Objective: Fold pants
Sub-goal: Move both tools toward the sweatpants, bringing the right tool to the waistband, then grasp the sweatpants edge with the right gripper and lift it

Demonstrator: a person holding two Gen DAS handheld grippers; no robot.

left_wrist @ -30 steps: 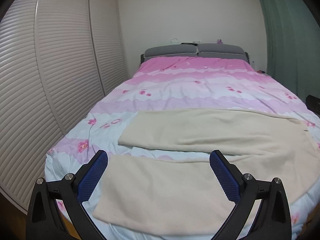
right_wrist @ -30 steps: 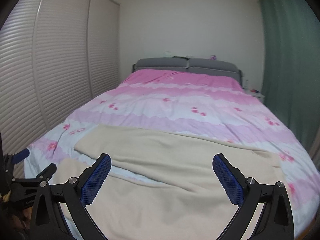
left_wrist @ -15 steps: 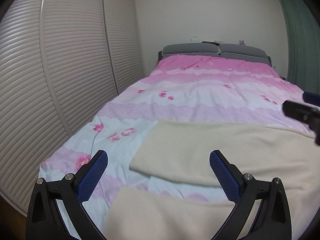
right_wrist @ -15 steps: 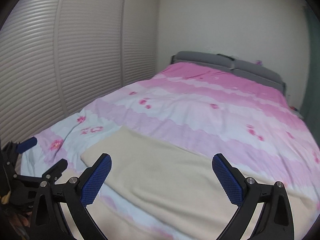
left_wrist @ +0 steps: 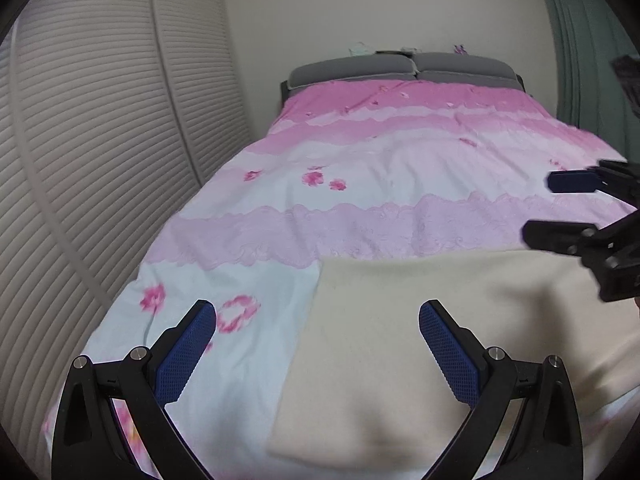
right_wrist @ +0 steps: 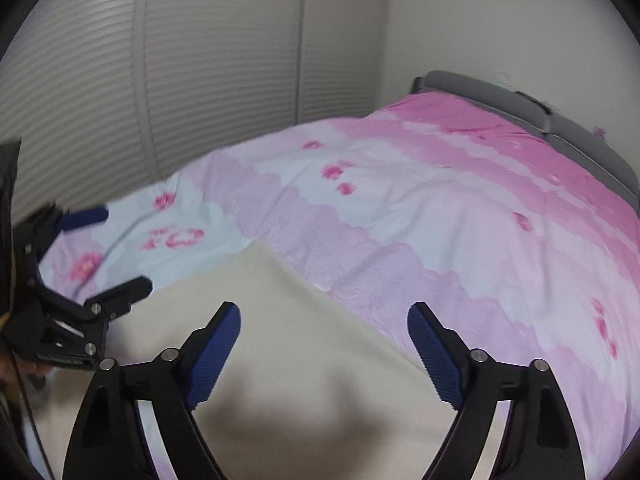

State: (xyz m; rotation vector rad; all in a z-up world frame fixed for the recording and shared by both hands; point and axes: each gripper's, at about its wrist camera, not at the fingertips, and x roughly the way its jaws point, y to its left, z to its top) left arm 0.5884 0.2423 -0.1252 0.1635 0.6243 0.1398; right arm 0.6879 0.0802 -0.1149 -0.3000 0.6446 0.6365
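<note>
With both grippers' fingers spread and empty over the pants point(left_wrist: 420, 344), this looks like the reach; next, pinch the hem between the left gripper point(left_wrist: 318, 354) fingers, as the right gripper point(right_wrist: 324, 354) does likewise.

A bed point(left_wrist: 400, 168) wears a pink and pale blue flowered duvet cover point(left_wrist: 360, 216). Grey pillows point(left_wrist: 400, 66) lie at its head. White louvred wardrobe doors point(left_wrist: 100, 120) stand alongside, a green curtain point(left_wrist: 580, 40) opposite.

We are in a home bedroom: a bed point(left_wrist: 400, 184) with a pink flowered cover, grey pillows point(left_wrist: 400, 66) at 12 o'clock, slatted wardrobe doors point(left_wrist: 100, 140) at 9 o'clock, a green curtain point(left_wrist: 576, 60) at 2 o'clock.
</note>
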